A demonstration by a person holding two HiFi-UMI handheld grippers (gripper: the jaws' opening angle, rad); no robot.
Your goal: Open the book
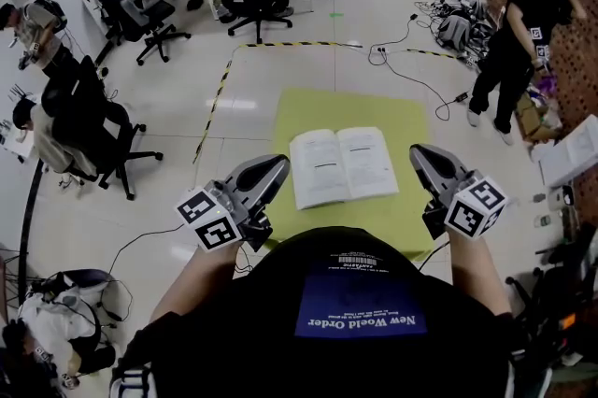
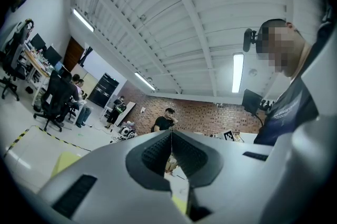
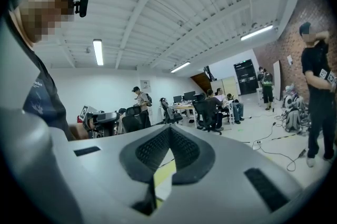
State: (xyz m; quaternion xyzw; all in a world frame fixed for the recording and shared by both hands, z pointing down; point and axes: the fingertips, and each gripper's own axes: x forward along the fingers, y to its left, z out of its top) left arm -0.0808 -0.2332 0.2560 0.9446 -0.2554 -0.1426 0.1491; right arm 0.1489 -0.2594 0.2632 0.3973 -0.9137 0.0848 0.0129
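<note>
Book (image 1: 343, 165) open on mat (image 1: 402, 120), clear in head view alone, left gripper (image 1: 278, 166), right gripper (image 1: 420, 153) jaws together

On my feed the book (image 1: 343, 165) has matt paper pages and the counter (image 1: 308, 111) looks matt yellow-green. The left gripper (image 1: 278, 166) and right gripper (image 1: 419, 153) are smooth grey plastic with a slight sheen, jaws lined with black ribbed pads (image 2: 154, 153). The floor (image 1: 245, 111) is glossy.

1. The head camera is looking steeply down from above the wearer's chest, centring the book (image 1: 342, 164) on the green surface (image 1: 308, 106).
2. The left gripper view is peering along its own jaws, tilted slightly upward, toward the brick wall (image 2: 210, 116).
3. The right gripper view is facing level toward the desks (image 3: 184, 108).
4. All three are catching the standing person in black (image 1: 519, 41).
</note>
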